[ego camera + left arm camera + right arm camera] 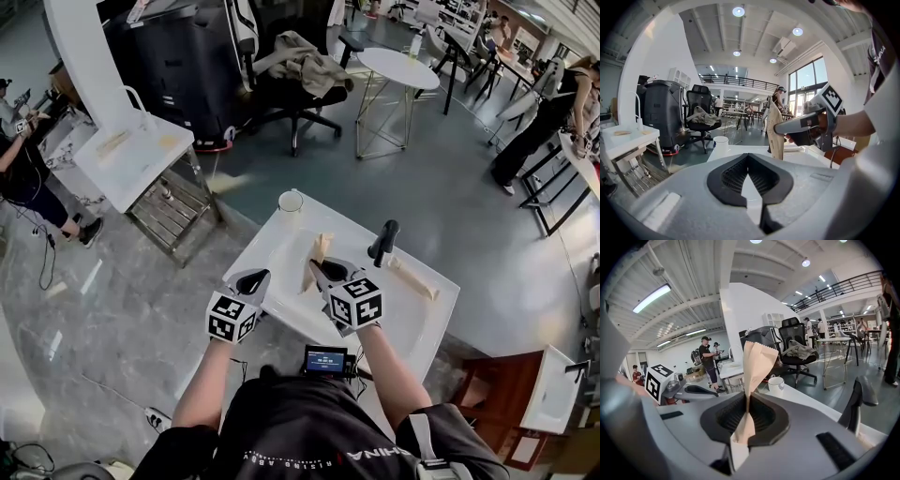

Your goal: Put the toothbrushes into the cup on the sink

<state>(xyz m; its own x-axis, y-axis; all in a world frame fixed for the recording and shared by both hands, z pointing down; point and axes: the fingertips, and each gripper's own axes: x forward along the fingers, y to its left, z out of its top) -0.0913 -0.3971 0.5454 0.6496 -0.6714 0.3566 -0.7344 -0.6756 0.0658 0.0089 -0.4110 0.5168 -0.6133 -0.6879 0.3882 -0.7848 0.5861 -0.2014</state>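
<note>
A paper-wrapped toothbrush (758, 363) is clamped upright between the jaws of the right gripper (747, 399) and is held over the sink (267, 246). The cup (291, 201) is seen at 11 o'clock from it, on the sink's far corner, well apart. A second toothbrush (412, 277), also wrapped, is laid on the sink's rim at 3 o'clock, past the faucet (384, 242). The left gripper (748, 158) is held at 9 o'clock from the right one, its jaws together, with nothing between them.
</note>
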